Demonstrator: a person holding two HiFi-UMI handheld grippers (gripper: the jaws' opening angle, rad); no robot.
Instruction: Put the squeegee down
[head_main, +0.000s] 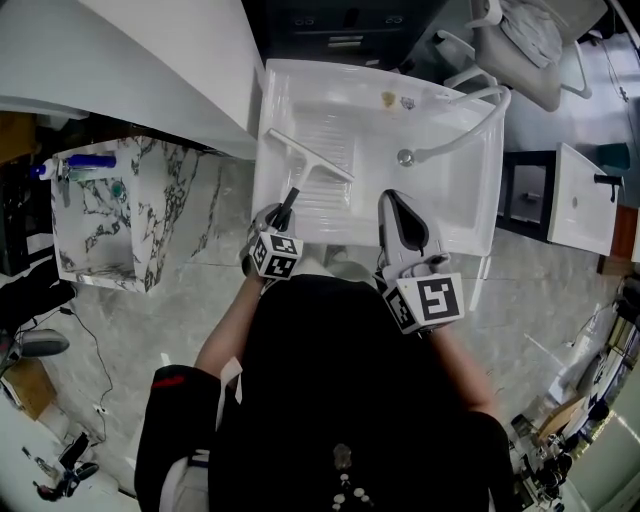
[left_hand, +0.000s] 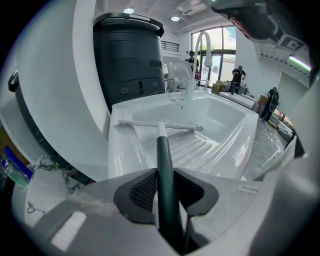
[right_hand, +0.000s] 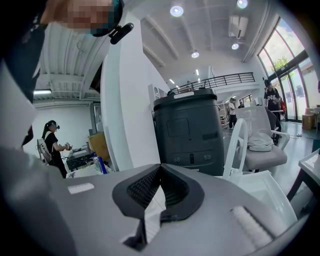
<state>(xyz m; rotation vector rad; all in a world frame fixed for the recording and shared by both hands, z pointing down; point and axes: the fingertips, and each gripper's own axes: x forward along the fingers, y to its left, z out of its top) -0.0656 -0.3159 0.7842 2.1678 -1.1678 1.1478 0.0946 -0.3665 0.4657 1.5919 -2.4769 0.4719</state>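
The squeegee (head_main: 310, 163) has a pale blade and a dark green handle (left_hand: 164, 165). My left gripper (head_main: 277, 222) is shut on that handle at the near rim of the white sink (head_main: 470, 200). The blade (left_hand: 160, 124) lies crosswise on the sink's ribbed drainboard, left of the basin. My right gripper (head_main: 393, 200) hovers over the sink's near edge, right of the squeegee. In the right gripper view its jaws (right_hand: 160, 166) meet at the tips with nothing between them.
A drain (head_main: 405, 157) and a curved white faucet (head_main: 478, 122) are in the basin's right half. A dark grey bin (left_hand: 131, 57) stands behind the sink. A marble-patterned cabinet (head_main: 110, 215) is at the left, a chair (head_main: 525, 45) at the back right.
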